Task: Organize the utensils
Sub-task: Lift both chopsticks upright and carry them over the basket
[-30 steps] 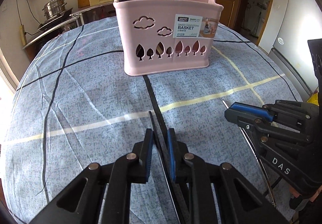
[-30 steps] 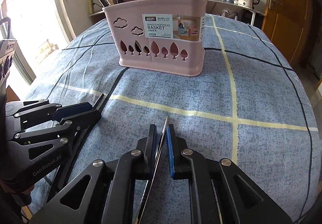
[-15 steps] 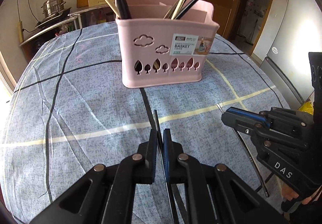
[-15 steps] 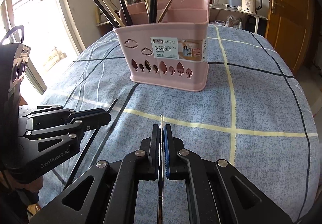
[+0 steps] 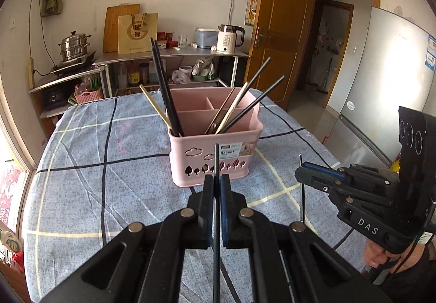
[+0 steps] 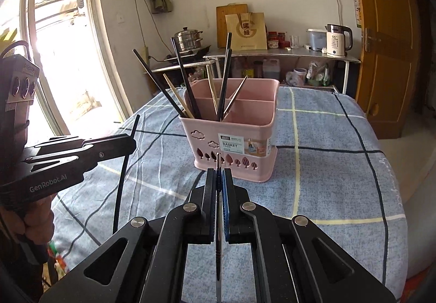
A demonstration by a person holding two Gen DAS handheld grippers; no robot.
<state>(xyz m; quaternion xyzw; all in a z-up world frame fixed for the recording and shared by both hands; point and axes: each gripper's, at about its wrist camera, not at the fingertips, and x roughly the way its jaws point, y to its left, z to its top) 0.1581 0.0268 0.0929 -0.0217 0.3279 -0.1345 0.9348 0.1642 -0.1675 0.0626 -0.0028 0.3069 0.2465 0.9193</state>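
Note:
A pink divided basket (image 5: 215, 164) (image 6: 234, 147) stands on the blue checked tablecloth and holds several black and wooden chopsticks. My left gripper (image 5: 216, 180) is shut on a black chopstick (image 5: 215, 161), lifted above the table in front of the basket. It also shows in the right wrist view (image 6: 130, 143) with the chopstick (image 6: 121, 183) hanging down. My right gripper (image 6: 218, 175) is shut on a metal chopstick (image 6: 218, 164). It shows at the right of the left wrist view (image 5: 301, 176), holding the metal chopstick (image 5: 300, 194) upright.
The tablecloth (image 5: 95, 180) covers the round table around the basket. Behind it a metal shelf (image 5: 174, 53) carries a kettle (image 5: 230, 38), a steamer pot (image 5: 75, 45) and jars. A fridge (image 5: 387, 71) stands right, a wooden door (image 6: 387, 38) nearby.
Both grippers closed on their chopsticks and lifted them off the tablecloth. The chopsticks now stand nearly upright, and the view is higher above the basket.

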